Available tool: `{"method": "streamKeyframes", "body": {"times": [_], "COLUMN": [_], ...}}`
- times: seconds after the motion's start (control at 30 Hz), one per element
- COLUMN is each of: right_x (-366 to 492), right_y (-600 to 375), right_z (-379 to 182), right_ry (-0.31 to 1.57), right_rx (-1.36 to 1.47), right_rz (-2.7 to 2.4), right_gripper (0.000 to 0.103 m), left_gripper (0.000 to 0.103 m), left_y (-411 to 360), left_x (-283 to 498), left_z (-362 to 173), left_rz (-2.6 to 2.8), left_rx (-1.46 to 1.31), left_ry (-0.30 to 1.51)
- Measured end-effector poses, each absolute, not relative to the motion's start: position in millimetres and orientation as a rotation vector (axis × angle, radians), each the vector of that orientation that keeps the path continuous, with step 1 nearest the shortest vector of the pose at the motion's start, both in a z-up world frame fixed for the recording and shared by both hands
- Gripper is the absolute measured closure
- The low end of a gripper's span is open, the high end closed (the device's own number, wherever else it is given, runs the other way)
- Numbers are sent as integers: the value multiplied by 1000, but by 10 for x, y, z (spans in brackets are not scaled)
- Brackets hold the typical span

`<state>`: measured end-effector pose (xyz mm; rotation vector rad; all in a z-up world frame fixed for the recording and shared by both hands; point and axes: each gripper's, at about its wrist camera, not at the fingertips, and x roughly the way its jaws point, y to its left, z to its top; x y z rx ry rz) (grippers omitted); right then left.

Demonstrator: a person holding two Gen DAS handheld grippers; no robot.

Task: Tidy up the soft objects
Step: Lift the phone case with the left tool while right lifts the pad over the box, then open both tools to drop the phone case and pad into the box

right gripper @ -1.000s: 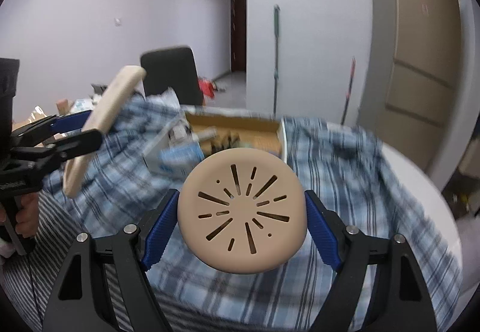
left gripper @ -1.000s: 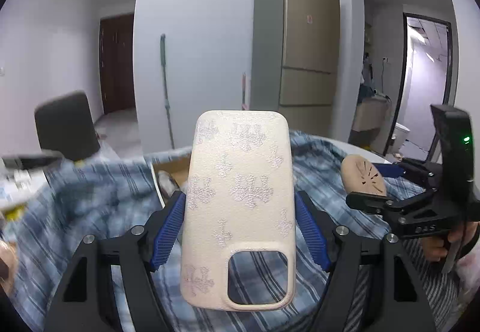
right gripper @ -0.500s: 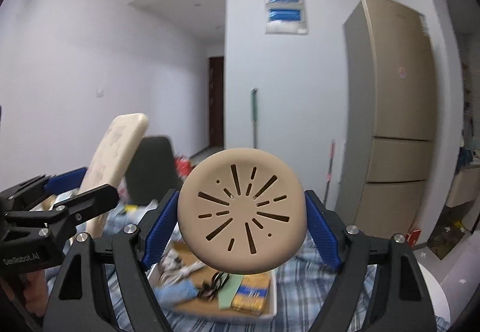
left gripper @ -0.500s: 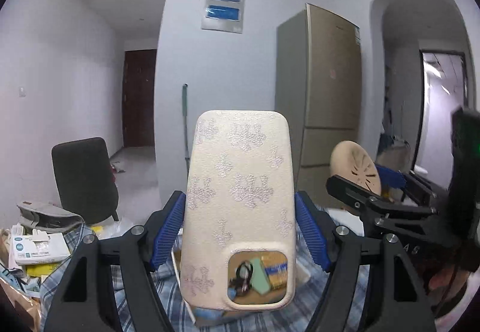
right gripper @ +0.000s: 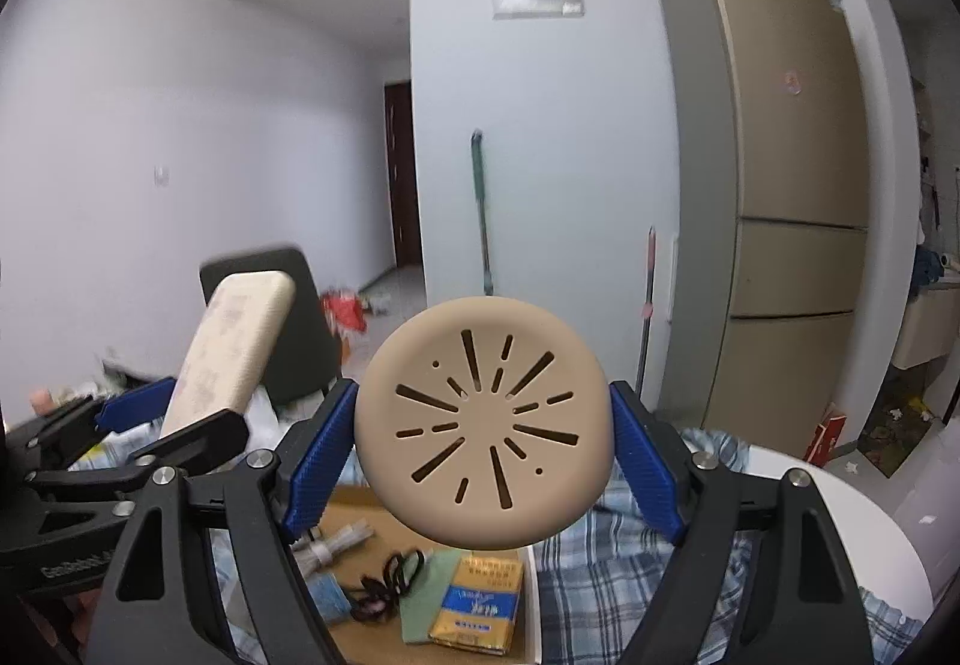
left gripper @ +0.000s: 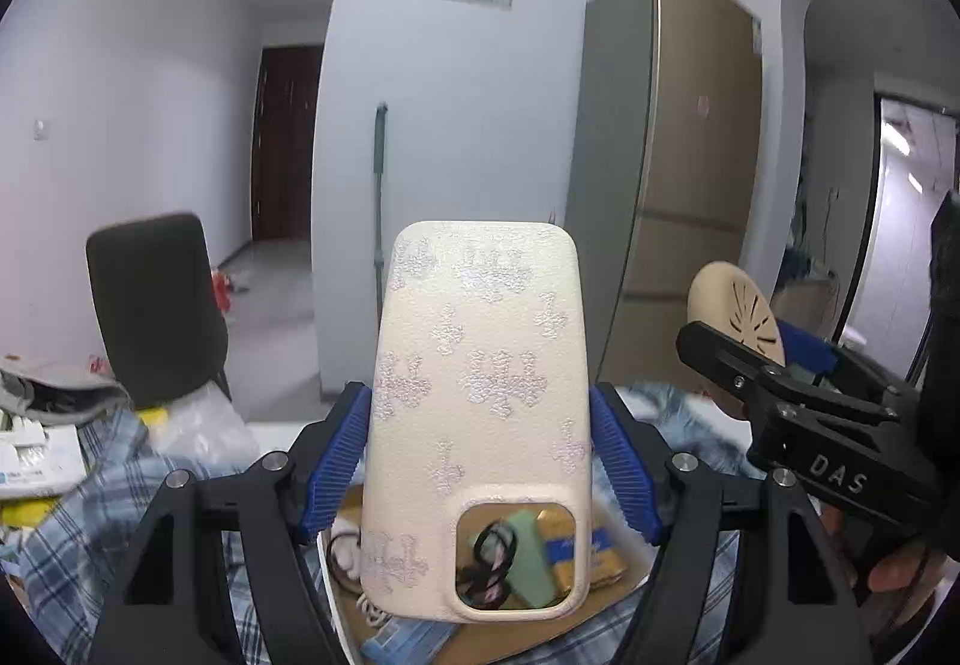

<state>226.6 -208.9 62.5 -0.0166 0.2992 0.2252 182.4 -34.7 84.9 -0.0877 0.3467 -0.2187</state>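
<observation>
Left gripper (left gripper: pixel 480 476): jaws clamp a cream phone case (left gripper: pixel 477 413) upright between the blue pads. Right gripper (right gripper: pixel 483 461): jaws clamp a slotted beige disc (right gripper: pixel 483 419). Both have risen since a second ago, and an open box (right gripper: pixel 384 515) now lies below the jaws, suggesting placement comes next.

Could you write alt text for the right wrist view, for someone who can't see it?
The right gripper clamps a round beige slotted disc above an open cardboard box on a plaid cloth. At left, the left gripper holds a cream phone case.
</observation>
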Motion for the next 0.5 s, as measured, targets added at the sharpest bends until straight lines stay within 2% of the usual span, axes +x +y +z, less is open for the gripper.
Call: {"method": "streamKeyframes", "body": {"times": [0.17, 0.5], "right_x": [2522, 2851], "right_y": [-2025, -2000], "right_z": [290, -261], "right_ry": [409, 629], "right_rx": [-34, -108], "right_rz": [209, 201], "right_gripper": [23, 22], "left_gripper": [28, 27], "left_y": [-377, -375], "left_x": [2189, 2548], "left_z": [435, -70], "left_rz": [-211, -179], "left_rx": [-55, -88], "left_ry": [473, 689]}}
